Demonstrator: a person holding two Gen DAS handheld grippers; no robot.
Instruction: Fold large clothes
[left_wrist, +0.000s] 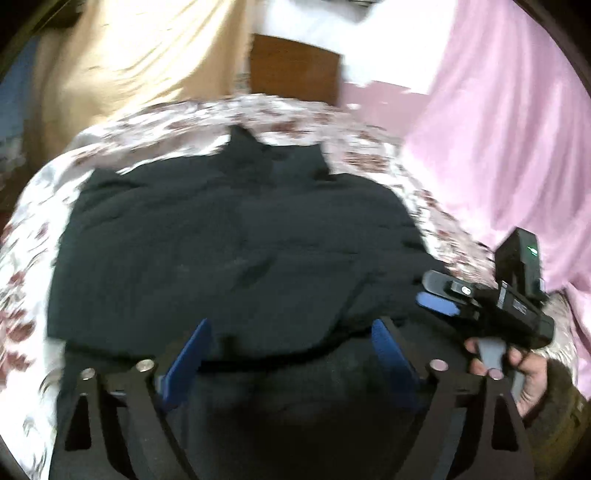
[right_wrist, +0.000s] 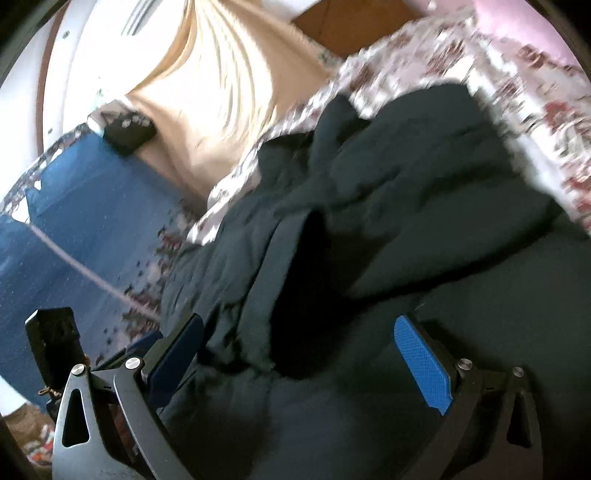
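Observation:
A large black garment (left_wrist: 236, 251) lies spread on a bed with a floral sheet (left_wrist: 303, 122); it also fills the right wrist view (right_wrist: 424, 206), rumpled with a folded ridge at its middle. My left gripper (left_wrist: 291, 350) is open, its blue pads (left_wrist: 184, 365) wide apart just above the garment's near edge. My right gripper (right_wrist: 306, 354) is open over the garment, holding nothing. In the left wrist view the right gripper (left_wrist: 443, 299) shows at the garment's right edge, held by a hand (left_wrist: 517, 373).
A beige curtain (left_wrist: 122, 62) hangs behind the bed at left and a pink curtain (left_wrist: 509, 129) at right. A brown wooden panel (left_wrist: 295, 70) stands behind the bed. A blue mat (right_wrist: 92, 221) with a dark object (right_wrist: 129, 133) lies left of the bed.

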